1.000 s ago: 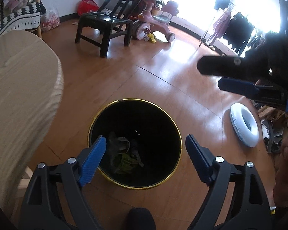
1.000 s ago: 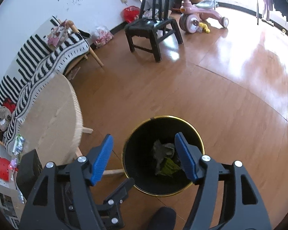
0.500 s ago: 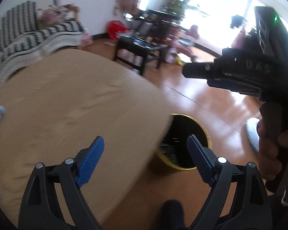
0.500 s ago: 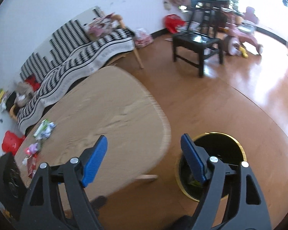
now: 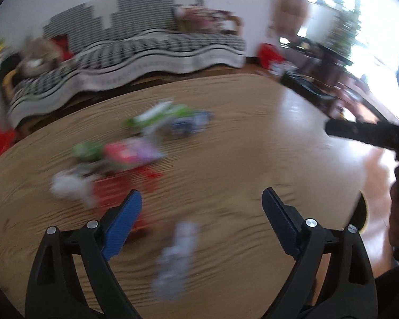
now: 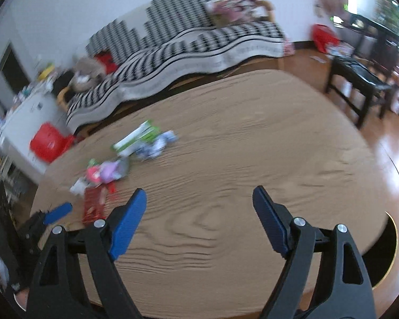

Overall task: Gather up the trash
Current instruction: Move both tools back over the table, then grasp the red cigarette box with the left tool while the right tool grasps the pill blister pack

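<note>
Both views are motion-blurred. Several pieces of trash lie on the wooden table [image 5: 239,154]: a green and white wrapper [image 5: 159,115], a pink and purple packet [image 5: 125,154], a red packet [image 5: 111,188], and a crumpled white piece [image 5: 178,250] just ahead of my left gripper [image 5: 199,218], which is open and empty. The same pile shows in the right wrist view, with the green wrapper [image 6: 137,137] and red packet [image 6: 93,204] to the left. My right gripper [image 6: 199,212] is open and empty over bare table [image 6: 252,146]. The black bin's gold rim [image 6: 391,250] peeks past the table's right edge.
A sofa with a black-and-white striped cover [image 6: 186,42] stands behind the table. A dark wooden chair [image 6: 359,79] stands at the right on the wood floor. Red containers [image 6: 46,141] sit at the left. The right gripper's body [image 5: 367,133] crosses the left wrist view's right side.
Both grippers have swung away from above the bin and now face the table with the trash pile. Both jaws stay open and empty.
</note>
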Tool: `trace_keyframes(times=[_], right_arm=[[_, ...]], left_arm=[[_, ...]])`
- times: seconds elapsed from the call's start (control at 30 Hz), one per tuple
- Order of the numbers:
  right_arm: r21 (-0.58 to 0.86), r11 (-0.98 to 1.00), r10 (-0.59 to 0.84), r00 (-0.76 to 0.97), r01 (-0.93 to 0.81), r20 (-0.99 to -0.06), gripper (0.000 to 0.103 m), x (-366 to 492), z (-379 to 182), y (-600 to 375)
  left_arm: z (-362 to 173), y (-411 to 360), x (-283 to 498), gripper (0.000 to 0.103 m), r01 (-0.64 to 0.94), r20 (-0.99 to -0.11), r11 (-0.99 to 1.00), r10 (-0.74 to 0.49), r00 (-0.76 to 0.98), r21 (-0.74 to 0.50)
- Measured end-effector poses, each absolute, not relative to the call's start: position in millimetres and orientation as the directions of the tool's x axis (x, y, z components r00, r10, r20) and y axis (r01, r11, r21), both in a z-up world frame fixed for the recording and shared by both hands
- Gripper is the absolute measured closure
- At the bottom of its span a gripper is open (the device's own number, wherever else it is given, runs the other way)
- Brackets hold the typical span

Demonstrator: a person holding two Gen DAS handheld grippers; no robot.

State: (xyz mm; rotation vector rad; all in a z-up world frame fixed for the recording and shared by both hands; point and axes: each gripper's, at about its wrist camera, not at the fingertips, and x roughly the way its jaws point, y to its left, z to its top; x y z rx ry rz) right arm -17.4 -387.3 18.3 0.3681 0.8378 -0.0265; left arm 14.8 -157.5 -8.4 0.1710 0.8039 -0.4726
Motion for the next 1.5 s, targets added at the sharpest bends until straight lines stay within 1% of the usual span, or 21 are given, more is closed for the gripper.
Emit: trace_keyframes(times=[0.17,0.27,0.53,0.77,0.83,0.87,0.9,1.07,1.3,1.37,1.5], right_arm=[[0.275,0.958,0.165,0.63,0.08,-0.758,0.024,10,3,-324],[0.263,0.963,0.18,0.609,0.05,-0.772,0.024,24,-5,-298],[0.252,0.967,0.186,0.58,0.035,-0.793,0.024,31,-21,-283],[0.257,0.966,0.204,0.541,0.023,-0.816,0.024,30,-33,-279],[0.262,0.965,0.217,0.528,0.012,-0.821,0.024,28,-36,-275],[0.263,0.965,0.222,0.521,0.004,-0.824,0.024,27,-38,-272],[0.262,0.965,0.228,0.512,-0.006,-0.828,0.024,25,-40,-267],[0.251,0.967,0.242,0.476,-0.046,-0.846,0.024,24,-51,-245],[0.254,0.964,0.264,0.409,-0.081,-0.873,0.023,25,-72,-214],[0.216,0.973,0.232,0.426,-0.087,-0.875,0.021,24,-72,-205],[0.12,0.987,0.157,0.455,-0.11,-0.876,0.02,23,-74,-187]], left_arm=[[-22,-98,40,0.014,0.353,-0.756,0.935,-0.255,0.602,-0.035],[-36,-84,53,0.014,0.319,-0.782,0.947,-0.218,0.584,-0.025],[-71,-98,89,0.014,0.3,-0.828,0.954,-0.15,0.54,0.023],[-83,-106,98,0.014,0.299,-0.844,0.954,-0.148,0.515,0.015],[-85,-106,98,0.023,0.298,-0.843,0.954,-0.135,0.52,0.031],[-86,-104,97,0.034,0.302,-0.845,0.953,-0.139,0.517,0.028],[-85,-102,96,0.038,0.301,-0.84,0.953,-0.14,0.524,0.028],[-74,-84,91,0.039,0.278,-0.838,0.961,-0.159,0.521,-0.01],[-46,-51,82,0.039,0.249,-0.806,0.965,-0.214,0.552,-0.086],[-39,-41,82,0.039,0.234,-0.797,0.966,-0.224,0.561,-0.107],[-30,-30,83,0.039,0.215,-0.78,0.97,-0.219,0.586,-0.111]])
